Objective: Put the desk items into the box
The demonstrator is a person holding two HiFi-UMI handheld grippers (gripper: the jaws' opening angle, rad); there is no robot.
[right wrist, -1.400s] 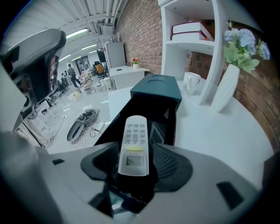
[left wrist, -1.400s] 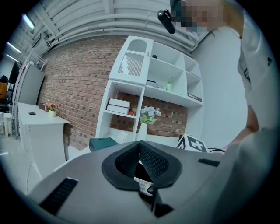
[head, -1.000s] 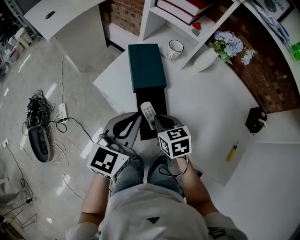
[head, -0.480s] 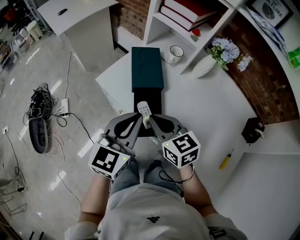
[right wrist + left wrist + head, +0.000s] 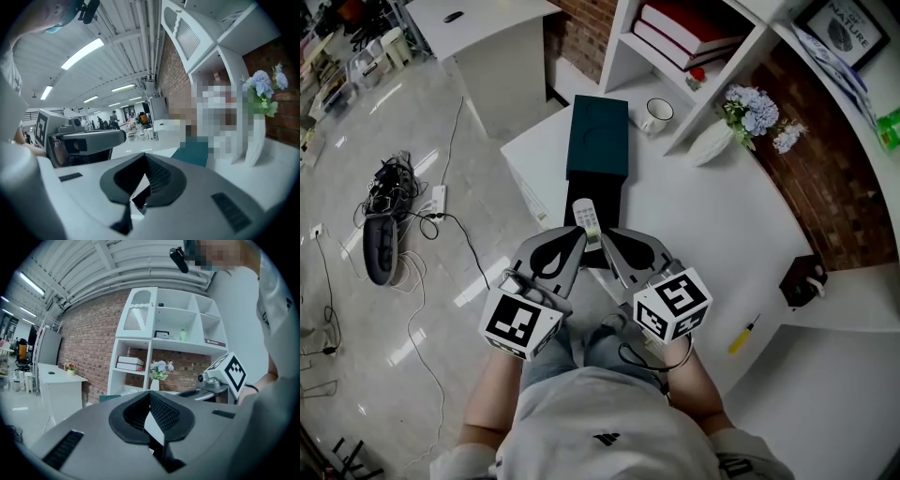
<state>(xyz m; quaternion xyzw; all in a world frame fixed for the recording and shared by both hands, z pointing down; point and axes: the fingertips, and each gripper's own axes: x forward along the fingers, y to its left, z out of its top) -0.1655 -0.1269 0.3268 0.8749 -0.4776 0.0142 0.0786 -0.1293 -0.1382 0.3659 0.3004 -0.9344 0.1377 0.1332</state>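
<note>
A white remote (image 5: pixel 585 221) lies in the black box (image 5: pixel 615 202), whose teal lid (image 5: pixel 599 138) sits over the box's far half. My left gripper (image 5: pixel 577 235) and right gripper (image 5: pixel 606 237) hover side by side just short of the box's near end, tips close to the remote. Both are shut with nothing seen held. In the left gripper view the left gripper (image 5: pixel 152 427) has its pads together, and the right gripper's marker cube (image 5: pixel 228 372) shows beside it. The right gripper view shows the right gripper (image 5: pixel 140 193) closed, with the teal lid (image 5: pixel 193 153) ahead.
A white mug (image 5: pixel 657 113) and a vase of flowers (image 5: pixel 713 141) stand at the desk's back by the shelf. A yellow screwdriver (image 5: pixel 739 336) and a black object (image 5: pixel 799 278) lie at the right. Cables (image 5: pixel 384 216) are on the floor at the left.
Both grippers have lifted and drawn back toward the person, the right one more. The remote has stayed in the black box.
</note>
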